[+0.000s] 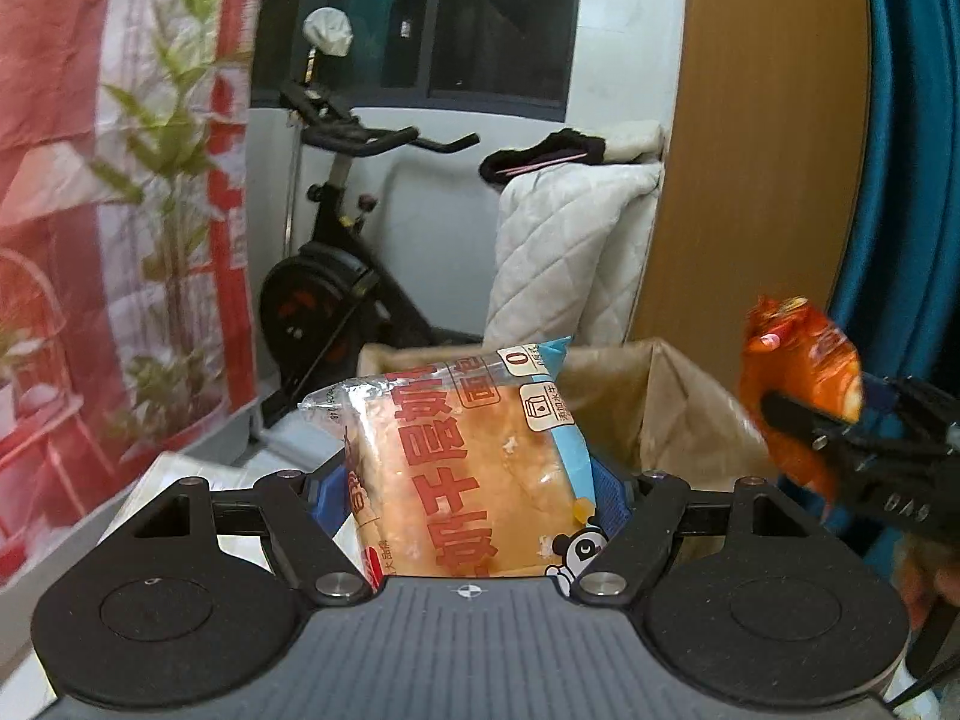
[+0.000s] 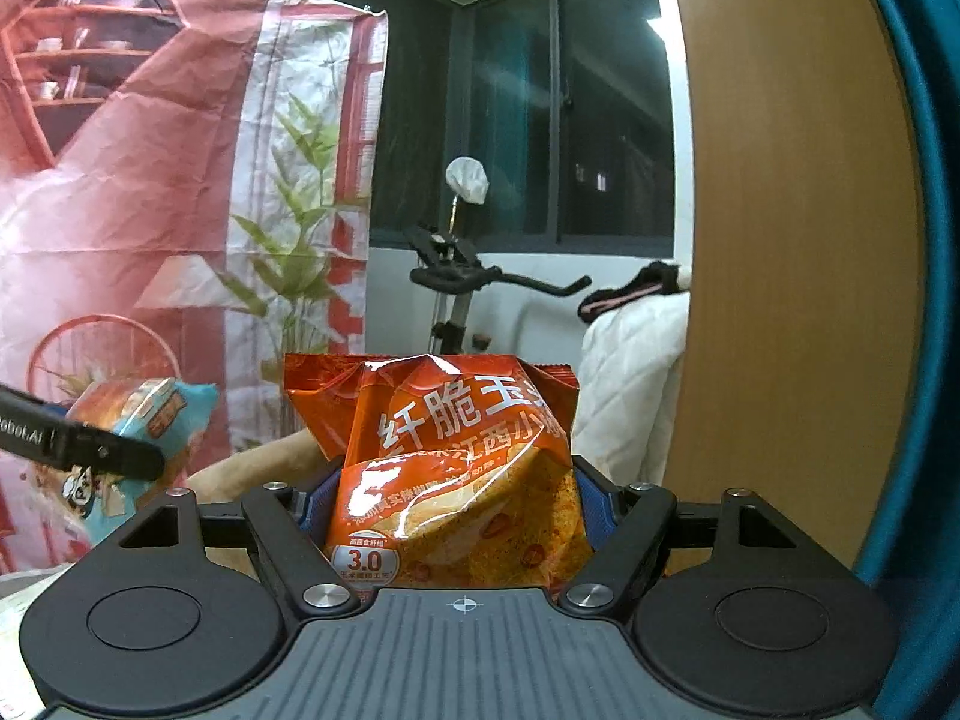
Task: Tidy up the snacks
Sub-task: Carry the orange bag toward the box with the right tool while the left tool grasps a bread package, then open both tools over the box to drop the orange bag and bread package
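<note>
- The left claw (image 1: 471,492) is closed on a clear-wrapped packet of sliced bread (image 1: 474,474), its blue pads pressed against both sides; the packet stands upright between them, red lettering running sideways and a small panda printed at the lower corner.
- The right claw (image 2: 456,498) grips an orange bag of corn crisps (image 2: 450,468) the same way, the crinkled foil bulging above the blue pads and its sealed top edge standing up.
- Both packets are held up in the air, side by side; each wrist view catches the other claw and its load at the frame's edge, the crisps (image 1: 798,372) to the right and the bread (image 2: 141,420) to the left.
- Just beyond the bread, an open brown paper bag (image 1: 654,396) stands with its mouth facing up.
- In the background, a black exercise bike (image 1: 336,276) sits under a dark window, beside a white quilted cover (image 1: 570,252) topped with dark clothing.
- A red-and-white printed backdrop (image 2: 150,180) with bamboo leaves hangs to the left; a wooden panel (image 2: 780,240) and teal curtain (image 2: 924,300) close off the right.
</note>
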A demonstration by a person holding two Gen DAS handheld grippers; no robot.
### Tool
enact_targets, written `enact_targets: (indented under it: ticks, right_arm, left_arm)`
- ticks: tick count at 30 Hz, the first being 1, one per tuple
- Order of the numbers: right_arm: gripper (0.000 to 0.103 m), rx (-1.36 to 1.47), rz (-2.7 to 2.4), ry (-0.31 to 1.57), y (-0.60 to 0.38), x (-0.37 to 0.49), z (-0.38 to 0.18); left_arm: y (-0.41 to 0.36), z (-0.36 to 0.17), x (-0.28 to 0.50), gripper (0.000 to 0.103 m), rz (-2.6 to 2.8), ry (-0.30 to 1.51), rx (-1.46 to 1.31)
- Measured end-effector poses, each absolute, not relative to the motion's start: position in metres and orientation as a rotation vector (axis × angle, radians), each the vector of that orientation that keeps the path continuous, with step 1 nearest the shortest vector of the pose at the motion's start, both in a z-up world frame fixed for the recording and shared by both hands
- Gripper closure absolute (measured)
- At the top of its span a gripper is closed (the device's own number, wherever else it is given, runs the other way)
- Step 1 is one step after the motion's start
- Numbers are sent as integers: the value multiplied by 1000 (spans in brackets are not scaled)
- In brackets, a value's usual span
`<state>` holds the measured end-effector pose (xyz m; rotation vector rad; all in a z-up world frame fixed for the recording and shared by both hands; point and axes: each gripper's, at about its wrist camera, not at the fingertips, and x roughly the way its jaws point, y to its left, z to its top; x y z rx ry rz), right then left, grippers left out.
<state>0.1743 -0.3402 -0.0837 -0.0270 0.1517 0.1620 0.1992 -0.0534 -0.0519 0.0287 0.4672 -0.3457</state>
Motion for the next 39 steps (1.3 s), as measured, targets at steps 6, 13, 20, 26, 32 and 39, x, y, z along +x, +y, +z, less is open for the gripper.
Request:
enact_targets:
  ticks: [6, 13, 20, 26, 32, 39]
  right_arm:
    - [31, -15, 170, 195, -341, 236, -94]
    - [31, 3, 205, 261, -338, 278, -123]
    - [10, 37, 183, 299, -340, 286, -135]
    - [11, 79, 201, 301, -347, 260, -129]
    - [11, 113, 220, 304, -348, 219, -122]
    - [11, 161, 233, 313, -347, 163, -130]
  left_arm:
    - [-85, -49, 262, 25, -347, 468, 54]
    - [-105, -69, 303, 25, -349, 528, 50]
    - [-104, -80, 309, 19, -346, 549, 57]
    - [-85, -66, 290, 19, -337, 523, 51]
    - [-55, -56, 243, 19, -321, 493, 55]
    - [-25, -53, 192, 19, -314, 458, 50]
